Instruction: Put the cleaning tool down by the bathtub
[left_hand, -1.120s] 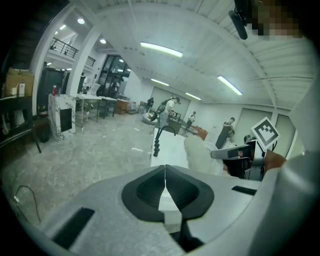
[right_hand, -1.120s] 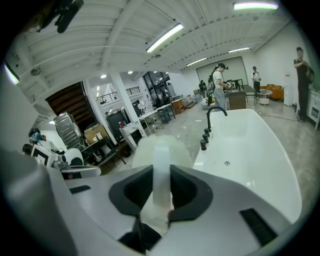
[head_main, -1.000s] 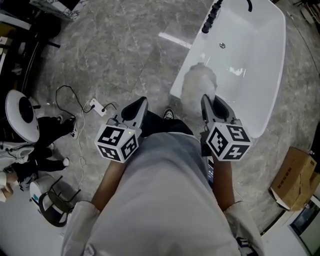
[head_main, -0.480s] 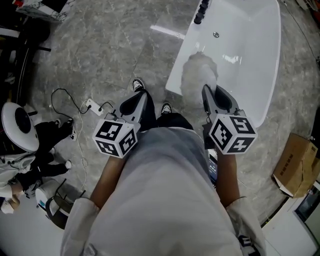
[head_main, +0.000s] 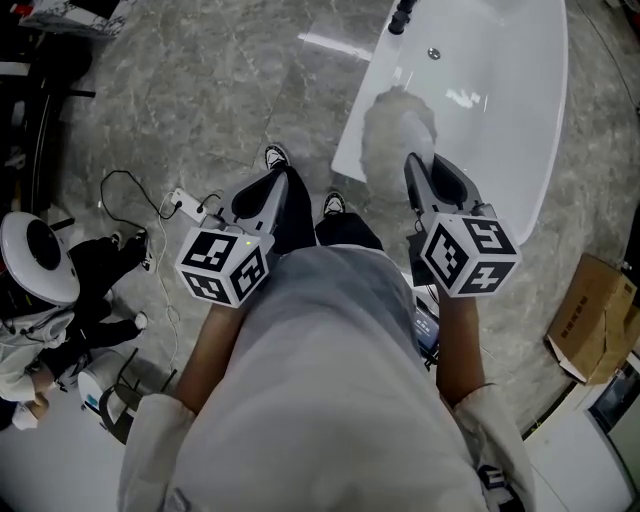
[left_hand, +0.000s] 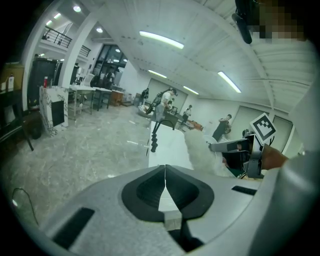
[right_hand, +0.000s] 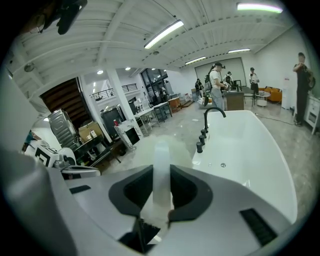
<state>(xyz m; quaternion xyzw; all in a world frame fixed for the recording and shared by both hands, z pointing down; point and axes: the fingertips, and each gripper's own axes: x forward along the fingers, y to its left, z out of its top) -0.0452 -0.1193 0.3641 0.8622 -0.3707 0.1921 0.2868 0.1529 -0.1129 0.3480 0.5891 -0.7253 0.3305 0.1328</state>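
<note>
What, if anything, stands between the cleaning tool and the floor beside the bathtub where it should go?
Nothing visible does. The right gripper holds the cleaning tool with its fluffy head over the bathtub's near corner; the floor beside that rim is bare, save the person's shoes nearer in.

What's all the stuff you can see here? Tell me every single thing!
bathtub: one, white, on the floor at upper right
faucet: one, black, on the bathtub's rim
duster: one, fluffy white, over the bathtub's near edge
power strip: one, white with a black cable, floor at left
cardboard box: one, brown, floor at right
round device: one, white and black, far left
floor: grey marble, all around
shoes: two, black and white, beside the bathtub
left tool: one, grey, shut and empty
right tool: one, grey, shut on the duster's handle
</note>
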